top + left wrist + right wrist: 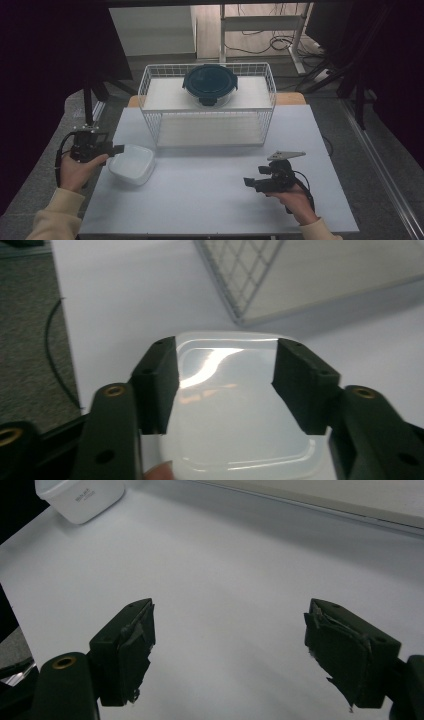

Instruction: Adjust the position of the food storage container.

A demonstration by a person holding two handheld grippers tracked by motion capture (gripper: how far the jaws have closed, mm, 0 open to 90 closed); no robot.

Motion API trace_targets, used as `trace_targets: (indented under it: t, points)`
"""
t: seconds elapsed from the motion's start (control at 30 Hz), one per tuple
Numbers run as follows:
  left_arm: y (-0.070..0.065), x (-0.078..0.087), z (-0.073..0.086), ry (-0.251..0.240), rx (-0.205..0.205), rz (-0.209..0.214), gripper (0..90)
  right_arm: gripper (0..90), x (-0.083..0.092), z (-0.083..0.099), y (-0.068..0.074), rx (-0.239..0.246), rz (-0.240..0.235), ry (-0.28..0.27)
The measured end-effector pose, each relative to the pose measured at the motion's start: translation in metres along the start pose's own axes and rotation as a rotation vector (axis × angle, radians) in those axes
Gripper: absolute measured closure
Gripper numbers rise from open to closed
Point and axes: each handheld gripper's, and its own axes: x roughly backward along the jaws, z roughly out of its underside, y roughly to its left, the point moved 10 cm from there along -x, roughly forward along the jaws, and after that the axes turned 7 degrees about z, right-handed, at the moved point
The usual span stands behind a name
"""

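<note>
Left tongs (pixel 226 385) half-open, straddling translucent white square plastic container (pixel 235 415), pads not yet pressing. Close squarely across rim, keep level. Right tongs (pixel 227 652) wide open, empty, over bare white bench (pixel 235 565), container far off.

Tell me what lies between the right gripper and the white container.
Nothing: in the high view, bare table separates the right gripper from the white container.

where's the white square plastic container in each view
high view: white square plastic container at left, by the left gripper.
left gripper view: bottom centre, between the jaws.
right gripper view: top left corner.
shared landmark: white wire basket.
</note>
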Motion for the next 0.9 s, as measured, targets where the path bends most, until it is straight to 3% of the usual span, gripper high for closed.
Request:
trace_targets:
  t: [0.17,0.33,0.47,0.63,0.7,0.9]
  points:
    - [0.020,-0.004,0.004,0.012,0.029,-0.045,61.2,19.9,0.000,0.000,-0.001,-0.004,0.000,0.006]
    - [0.035,-0.006,0.009,0.013,0.080,-0.057,76.6,20.5,-0.002,0.001,-0.003,0.002,0.006,0.012]
    - [0.040,-0.007,0.014,0.026,0.083,-0.056,85.6,20.9,-0.004,0.002,-0.002,0.010,0.008,0.019]
    - [0.052,-0.014,0.024,0.069,0.107,-0.053,90.0,20.8,-0.005,0.002,-0.002,0.011,0.011,0.021]
    - [0.059,-0.018,0.028,0.068,0.093,-0.072,90.0,20.8,-0.005,0.002,-0.002,0.012,0.009,0.024]
    - [0.063,-0.025,0.036,0.090,0.097,-0.074,90.0,20.9,-0.006,0.004,0.000,0.020,-0.004,0.037]
